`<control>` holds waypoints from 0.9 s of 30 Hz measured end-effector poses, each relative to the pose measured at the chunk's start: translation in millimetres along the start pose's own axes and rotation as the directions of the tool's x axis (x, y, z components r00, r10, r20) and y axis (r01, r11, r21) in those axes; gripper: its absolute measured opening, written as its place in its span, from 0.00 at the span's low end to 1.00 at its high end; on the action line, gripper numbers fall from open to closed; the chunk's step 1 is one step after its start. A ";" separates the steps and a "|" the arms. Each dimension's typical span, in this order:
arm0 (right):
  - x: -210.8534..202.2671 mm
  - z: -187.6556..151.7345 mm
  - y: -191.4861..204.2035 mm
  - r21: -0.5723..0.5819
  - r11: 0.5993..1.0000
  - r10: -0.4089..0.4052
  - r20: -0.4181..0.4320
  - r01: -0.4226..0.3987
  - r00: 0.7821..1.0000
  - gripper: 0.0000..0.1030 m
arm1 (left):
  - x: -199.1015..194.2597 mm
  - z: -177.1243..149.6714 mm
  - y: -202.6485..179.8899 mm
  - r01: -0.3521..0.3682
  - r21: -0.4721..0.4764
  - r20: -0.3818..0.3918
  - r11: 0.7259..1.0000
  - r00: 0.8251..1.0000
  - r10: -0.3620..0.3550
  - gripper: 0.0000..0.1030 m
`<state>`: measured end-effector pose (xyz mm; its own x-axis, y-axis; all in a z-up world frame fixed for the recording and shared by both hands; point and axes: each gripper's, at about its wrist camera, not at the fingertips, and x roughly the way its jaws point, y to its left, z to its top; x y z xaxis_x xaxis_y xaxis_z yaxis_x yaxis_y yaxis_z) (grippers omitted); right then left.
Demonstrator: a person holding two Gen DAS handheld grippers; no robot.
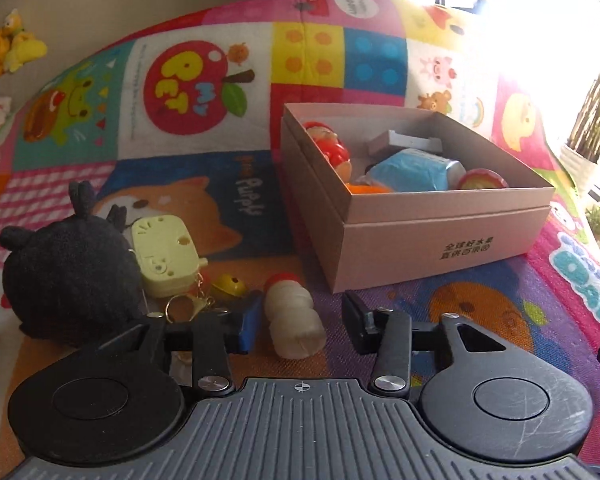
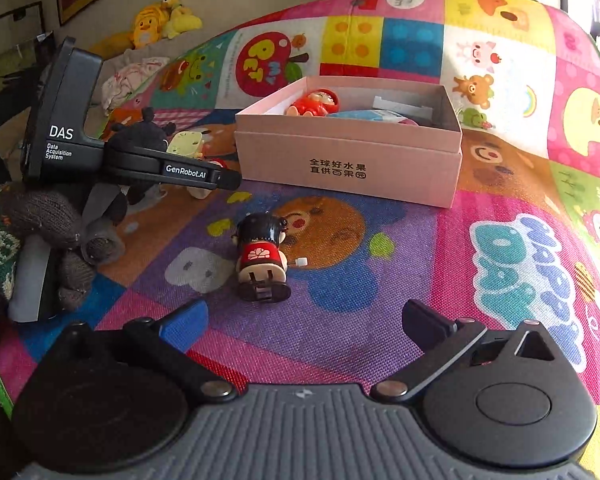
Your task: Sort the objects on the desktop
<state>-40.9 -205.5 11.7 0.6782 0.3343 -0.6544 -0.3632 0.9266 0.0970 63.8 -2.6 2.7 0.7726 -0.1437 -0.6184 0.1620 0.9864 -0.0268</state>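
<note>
A pink cardboard box (image 1: 440, 236) sits on the colourful play mat and holds several toys, among them a red doll (image 1: 328, 148) and a blue packet (image 1: 408, 170). My left gripper (image 1: 300, 322) is open low over the mat, with a small white bottle with a red cap (image 1: 292, 320) lying between its fingers. A black plush (image 1: 64, 268), a pale yellow cheese-shaped toy (image 1: 166, 256) and a key ring (image 1: 188, 306) lie to its left. My right gripper (image 2: 304, 322) is open and empty, just behind a wind-up doll in red (image 2: 262, 256). The box also shows in the right wrist view (image 2: 348, 160).
The left gripper body (image 2: 100, 152), held in a knitted glove, is at the left of the right wrist view. Yellow plush toys (image 2: 160, 20) lie beyond the mat by the wall. Bright window light and plants (image 1: 592, 112) are at the right.
</note>
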 end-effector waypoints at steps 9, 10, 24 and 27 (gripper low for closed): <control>5.1 -1.0 1.3 -0.015 1.000 0.004 -0.030 -0.005 1.000 1.00 | -49.0 -24.1 -13.4 0.165 0.093 -0.027 0.982 0.986 -0.163 0.29; 5.5 -0.8 2.3 -0.018 1.000 0.002 -0.032 -0.002 0.999 1.00 | -55.8 -29.3 -16.3 0.186 0.107 -0.034 0.977 0.982 -0.183 0.29; 10.6 -1.5 13.4 -0.081 0.996 -0.037 -0.054 0.033 0.998 1.00 | -69.4 -48.5 5.0 0.105 0.088 -0.052 0.991 0.994 -0.100 0.70; 10.5 -1.5 13.8 -0.084 0.996 -0.037 -0.056 0.032 0.998 1.00 | -72.0 -49.8 12.3 0.084 0.085 -0.051 0.993 0.996 -0.079 0.76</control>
<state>-39.7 -189.5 5.1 0.6545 0.2894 -0.6984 -0.3935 0.9192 0.0122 -20.4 23.9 7.8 0.7247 -0.2174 -0.6539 0.2777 0.9606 -0.0115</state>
